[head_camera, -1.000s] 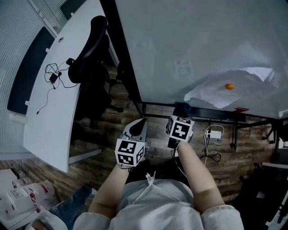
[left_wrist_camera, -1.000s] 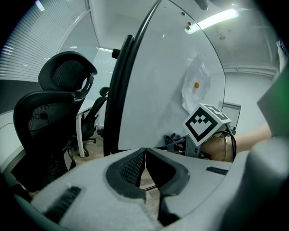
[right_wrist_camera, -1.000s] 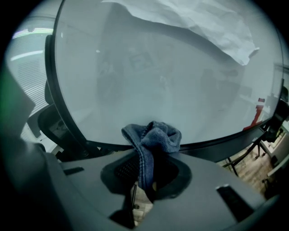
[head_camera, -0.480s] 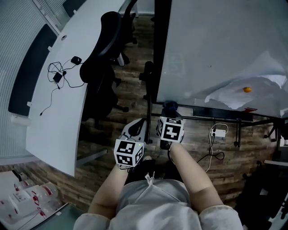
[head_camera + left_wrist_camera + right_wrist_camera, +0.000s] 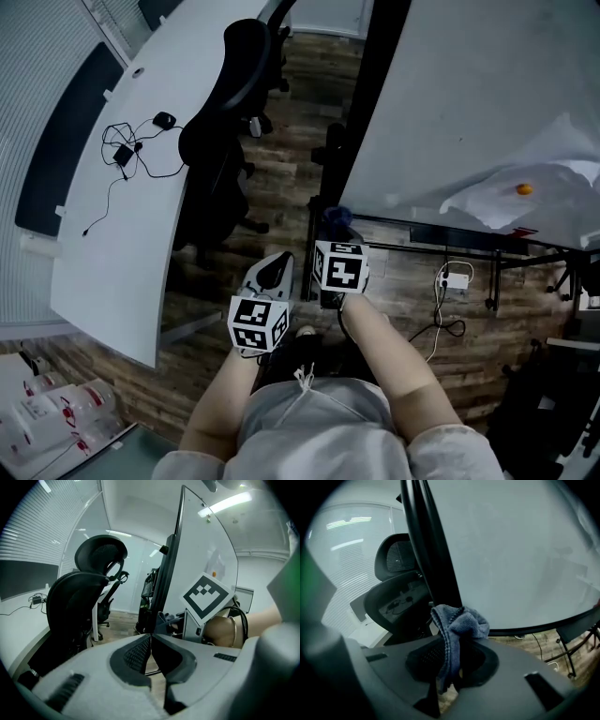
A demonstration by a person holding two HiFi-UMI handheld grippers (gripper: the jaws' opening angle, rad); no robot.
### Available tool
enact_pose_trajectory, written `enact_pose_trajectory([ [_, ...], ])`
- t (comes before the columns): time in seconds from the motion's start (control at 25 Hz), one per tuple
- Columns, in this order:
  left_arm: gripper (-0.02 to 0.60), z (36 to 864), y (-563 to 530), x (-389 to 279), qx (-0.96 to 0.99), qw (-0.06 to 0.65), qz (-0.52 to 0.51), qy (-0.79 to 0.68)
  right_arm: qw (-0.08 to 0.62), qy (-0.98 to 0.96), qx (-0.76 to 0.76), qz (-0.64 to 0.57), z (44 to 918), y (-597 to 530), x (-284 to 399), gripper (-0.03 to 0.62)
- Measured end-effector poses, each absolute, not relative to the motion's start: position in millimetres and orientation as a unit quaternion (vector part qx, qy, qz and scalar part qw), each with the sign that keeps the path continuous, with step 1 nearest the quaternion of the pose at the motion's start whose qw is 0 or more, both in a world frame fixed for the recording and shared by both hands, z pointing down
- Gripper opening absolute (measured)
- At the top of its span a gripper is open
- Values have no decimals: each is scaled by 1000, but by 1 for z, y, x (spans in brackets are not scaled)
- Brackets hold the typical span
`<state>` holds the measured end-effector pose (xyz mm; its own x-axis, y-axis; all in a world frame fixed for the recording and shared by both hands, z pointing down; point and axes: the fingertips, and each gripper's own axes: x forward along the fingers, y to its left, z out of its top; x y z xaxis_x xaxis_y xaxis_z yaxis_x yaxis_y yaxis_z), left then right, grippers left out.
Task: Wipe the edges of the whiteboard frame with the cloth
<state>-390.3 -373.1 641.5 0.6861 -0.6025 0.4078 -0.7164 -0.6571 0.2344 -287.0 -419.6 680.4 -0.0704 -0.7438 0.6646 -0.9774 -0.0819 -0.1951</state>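
The whiteboard [image 5: 469, 103] fills the upper right of the head view; its black frame [image 5: 361, 112] runs down the left side to a lower-left corner. My right gripper [image 5: 336, 227] is shut on a blue-grey cloth [image 5: 337, 217] that sits at that corner. In the right gripper view the cloth [image 5: 459, 623] bunches out of the jaws right against the black frame [image 5: 429, 550]. My left gripper [image 5: 278, 259] hangs lower left of the right one, shut with nothing in it. The left gripper [image 5: 151, 638] points at the frame's edge [image 5: 168, 569] and the right gripper's marker cube [image 5: 206, 597].
A black office chair [image 5: 225, 103] stands close to the left of the frame. Beyond the chair is a curved white desk [image 5: 112, 234] with cables on it. A power strip [image 5: 453, 279] and the board's stand bars [image 5: 441, 234] lie under the board. An orange dot [image 5: 524, 189] sits on the board.
My right gripper and the cloth have slid left along the bottom edge to the frame's lower-left corner. The head view has turned left with them. The left gripper stayed shut and low.
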Motion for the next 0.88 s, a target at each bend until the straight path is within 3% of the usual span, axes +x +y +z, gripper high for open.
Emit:
enact_pose_trajectory([
  [0.4, 20, 627, -362, -384, 906, 183, 146, -352, 163, -674, 654, 304, 655, -392, -291, 61],
  [0.88, 20, 544, -321, -281, 929, 130, 109, -328, 143, -689, 675, 220, 581, -301, -184, 61],
])
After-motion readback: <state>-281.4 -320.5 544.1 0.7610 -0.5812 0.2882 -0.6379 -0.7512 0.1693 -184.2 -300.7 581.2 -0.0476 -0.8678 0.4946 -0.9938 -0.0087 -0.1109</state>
